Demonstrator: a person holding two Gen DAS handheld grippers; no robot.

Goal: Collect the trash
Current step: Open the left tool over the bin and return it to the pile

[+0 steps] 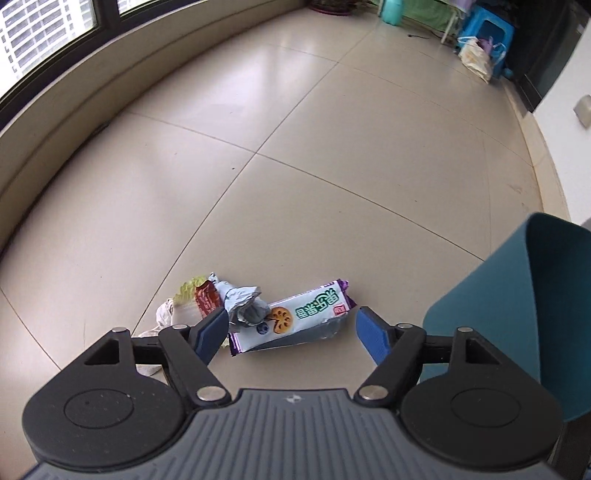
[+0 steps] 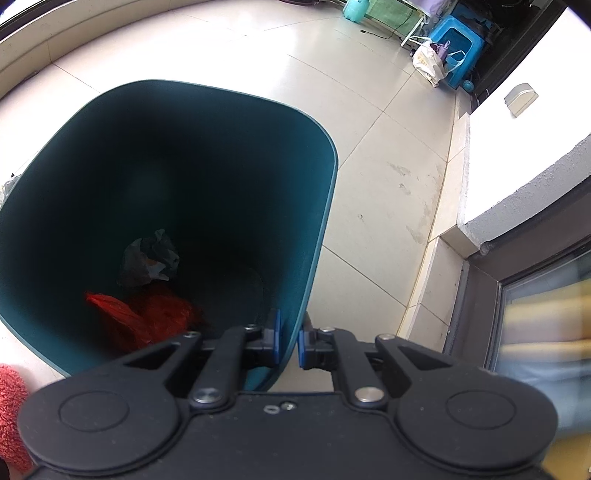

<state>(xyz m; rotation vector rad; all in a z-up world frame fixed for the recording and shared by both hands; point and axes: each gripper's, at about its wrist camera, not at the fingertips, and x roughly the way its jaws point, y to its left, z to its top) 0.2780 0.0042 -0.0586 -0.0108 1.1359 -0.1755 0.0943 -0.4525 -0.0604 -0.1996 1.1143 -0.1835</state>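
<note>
Blue-padded, the left gripper (image 1: 291,330) points steeply down with jaws spread wide and nothing gripped, above a purple-edged snack wrapper (image 1: 295,319) and crumpled wrappers (image 1: 218,301) at lower centre on the beige tile floor (image 1: 295,147). Its right gripper (image 2: 289,341) is clamped on the teal bin (image 2: 317,221) rim; red trash (image 2: 147,314) lies inside.

Glossy tiled floor (image 1: 332,110) — crinkled foil wrapper (image 1: 295,317) (shiny), smooth matt plastic bin (image 2: 314,229).

Bins: 1 teal bin (image 2: 317,206)
Wrappers on floor: about 3, heaped (image 1: 295,317)
Items inside bin: 2, dimly seen (image 2: 147,310)
Blue stools: 1 (image 1: 491,33)
</note>
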